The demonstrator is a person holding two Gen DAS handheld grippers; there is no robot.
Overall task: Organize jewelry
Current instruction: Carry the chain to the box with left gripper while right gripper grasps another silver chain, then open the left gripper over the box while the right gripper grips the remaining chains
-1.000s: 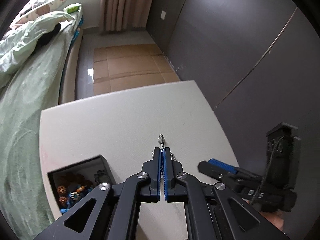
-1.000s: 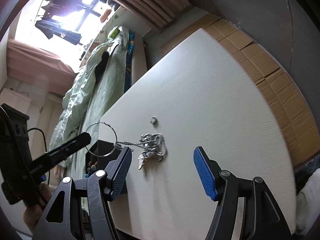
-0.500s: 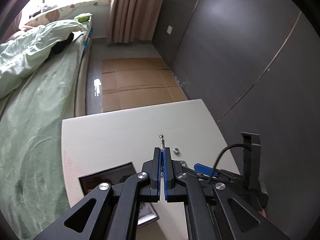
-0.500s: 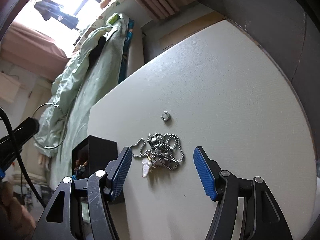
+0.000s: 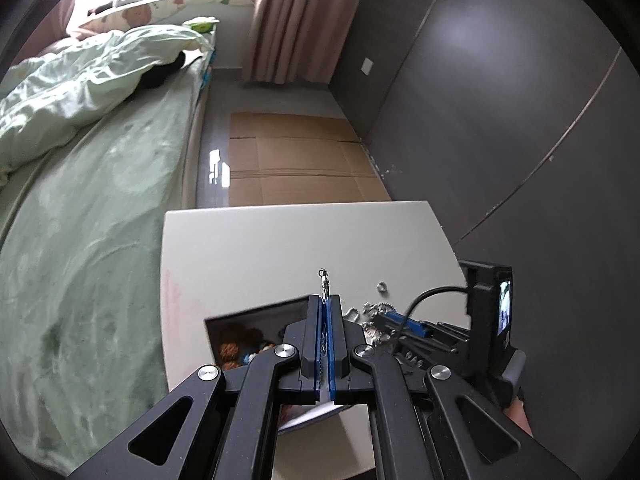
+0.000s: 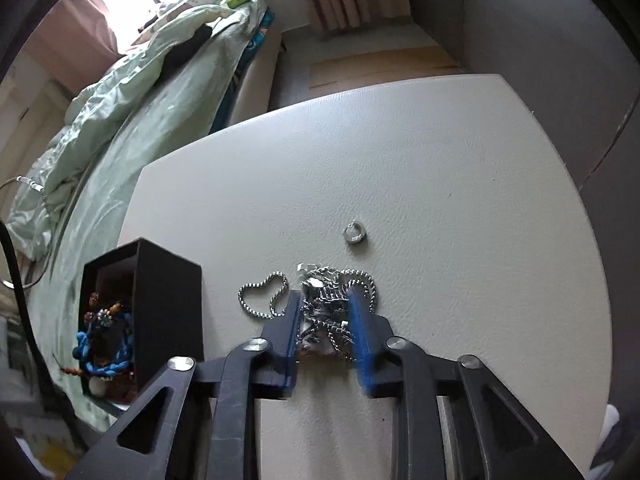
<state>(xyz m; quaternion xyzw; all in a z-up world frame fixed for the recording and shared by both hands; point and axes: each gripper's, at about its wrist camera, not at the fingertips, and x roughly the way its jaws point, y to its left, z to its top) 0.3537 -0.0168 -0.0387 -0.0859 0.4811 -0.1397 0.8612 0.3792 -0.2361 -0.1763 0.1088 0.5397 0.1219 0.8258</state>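
On the pale counter [image 6: 440,168] beside my bed, the chain heap [image 6: 326,304] lies at twelve o'clock between my right hand-held gripper [image 6: 325,312], unclenched; my left hand-held gripper [image 5: 325,312] is clenched on a clasp [image 5: 323,282].

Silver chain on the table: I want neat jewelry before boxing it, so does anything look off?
Yes. The silver chain lies bunched in a tangled heap between the right gripper fingers, one loop trailing left, beside the black box.
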